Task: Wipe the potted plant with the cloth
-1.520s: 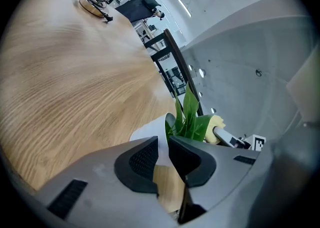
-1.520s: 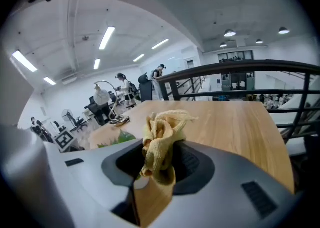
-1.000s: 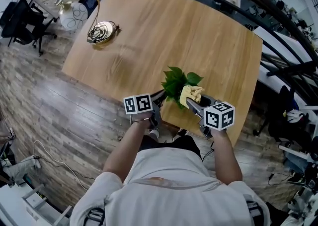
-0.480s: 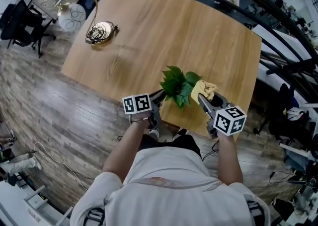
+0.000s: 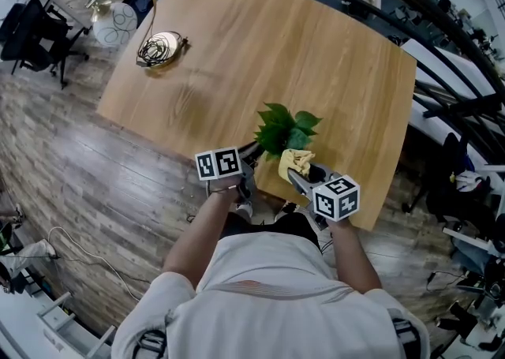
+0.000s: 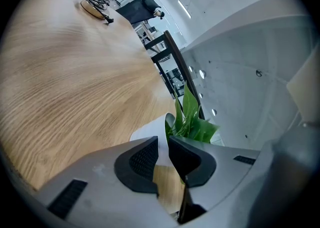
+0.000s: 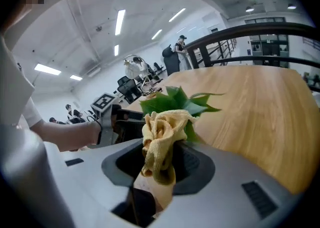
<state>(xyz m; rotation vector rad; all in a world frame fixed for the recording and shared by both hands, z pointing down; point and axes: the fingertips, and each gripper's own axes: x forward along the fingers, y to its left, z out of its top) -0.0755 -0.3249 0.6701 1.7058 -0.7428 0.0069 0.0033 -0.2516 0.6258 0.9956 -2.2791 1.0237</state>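
Observation:
A small potted plant point(image 5: 284, 130) with green leaves stands near the front edge of the wooden table point(image 5: 316, 57). My left gripper point(image 5: 254, 150) comes at it from the left. In the left gripper view, the left gripper point(image 6: 162, 144) is shut on the rim of the white pot point(image 6: 150, 131), with the leaves point(image 6: 192, 122) just beyond. My right gripper point(image 5: 298, 177) is shut on a bunched yellow cloth point(image 5: 295, 162) at the plant's near side. In the right gripper view the cloth point(image 7: 161, 134) sticks up from the right gripper point(image 7: 161, 158) and touches the leaves point(image 7: 175, 100).
A coil of dark wire on a round base point(image 5: 162, 48) lies at the table's far left corner. A white round object point(image 5: 113, 22) and office chairs point(image 5: 35, 30) stand on the floor to the left. Dark railings point(image 5: 450, 50) run along the right.
My right gripper with the cloth swung out to the right of the plant, then came back left and nearer, to the plant's front side. The left gripper and pot stayed put.

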